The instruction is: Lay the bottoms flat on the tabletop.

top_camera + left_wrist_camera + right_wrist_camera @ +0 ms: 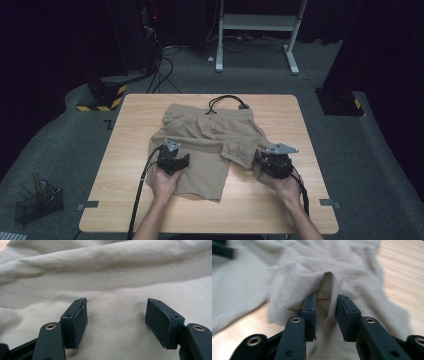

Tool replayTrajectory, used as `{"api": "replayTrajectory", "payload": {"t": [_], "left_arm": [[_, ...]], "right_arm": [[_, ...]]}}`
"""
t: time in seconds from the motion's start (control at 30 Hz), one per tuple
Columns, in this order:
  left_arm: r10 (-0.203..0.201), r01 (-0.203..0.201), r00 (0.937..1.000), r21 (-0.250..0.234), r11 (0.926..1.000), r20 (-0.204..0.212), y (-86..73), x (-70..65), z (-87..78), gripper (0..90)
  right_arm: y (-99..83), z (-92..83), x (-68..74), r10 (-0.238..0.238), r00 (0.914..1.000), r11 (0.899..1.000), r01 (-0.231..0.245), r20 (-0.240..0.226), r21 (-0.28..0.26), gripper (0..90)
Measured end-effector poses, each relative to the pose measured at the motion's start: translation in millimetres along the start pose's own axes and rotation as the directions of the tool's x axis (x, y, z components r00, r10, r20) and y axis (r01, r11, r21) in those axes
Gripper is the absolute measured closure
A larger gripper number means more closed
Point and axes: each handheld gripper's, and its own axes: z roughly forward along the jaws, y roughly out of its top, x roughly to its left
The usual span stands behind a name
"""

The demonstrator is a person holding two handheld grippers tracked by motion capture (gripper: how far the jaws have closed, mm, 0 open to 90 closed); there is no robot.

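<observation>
Wooden table (125, 165): light top, rounded corners. Khaki shorts (210, 137) lie spread across its middle, black drawcord (227, 100) trailing toward the far edge.

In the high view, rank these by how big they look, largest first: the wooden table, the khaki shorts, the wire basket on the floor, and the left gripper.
1. wooden table, by far the largest.
2. khaki shorts, covering the table's middle.
3. wire basket and left gripper: they look about alike, and the basket lies lower on the floor, so no ranking.

Shorts (210, 137) lie on table (135, 150), cord (225, 100) behind.
</observation>
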Motion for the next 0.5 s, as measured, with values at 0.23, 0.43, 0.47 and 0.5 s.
{"api": "replayTrajectory", "payload": {"t": [0.23, 0.43, 0.47, 0.5], "left_arm": [[-0.001, 0.001, 1.0000, 0.000, 1.0000, 0.001, 0.0, 0.1, 0.0, 34.0], [0.000, 0.000, 1.0000, 0.000, 1.0000, 0.001, 0.0, 0.1, 0.0, 34.0], [0.000, 0.000, 1.0000, 0.000, 1.0000, 0.001, 0.0, 0.1, 0.0, 34.1], [0.000, 0.000, 1.0000, 0.000, 1.0000, 0.001, 0.0, 0.1, 0.0, 34.1]], "right_arm": [[-17.0, 26.1, 18.7, -0.032, 0.9992, 0.997, 0.031, 0.022, 0.069, 74.0], [-16.1, 53.2, 2.8, 0.060, 0.9972, 0.993, -0.064, 0.045, 0.097, 59.7], [-16.0, 53.6, 1.5, 0.073, 0.9965, 0.993, -0.076, 0.042, 0.092, 63.3], [-15.3, 52.9, 0.5, 0.078, 0.9958, 0.992, -0.082, 0.049, 0.099, 71.7]]}}
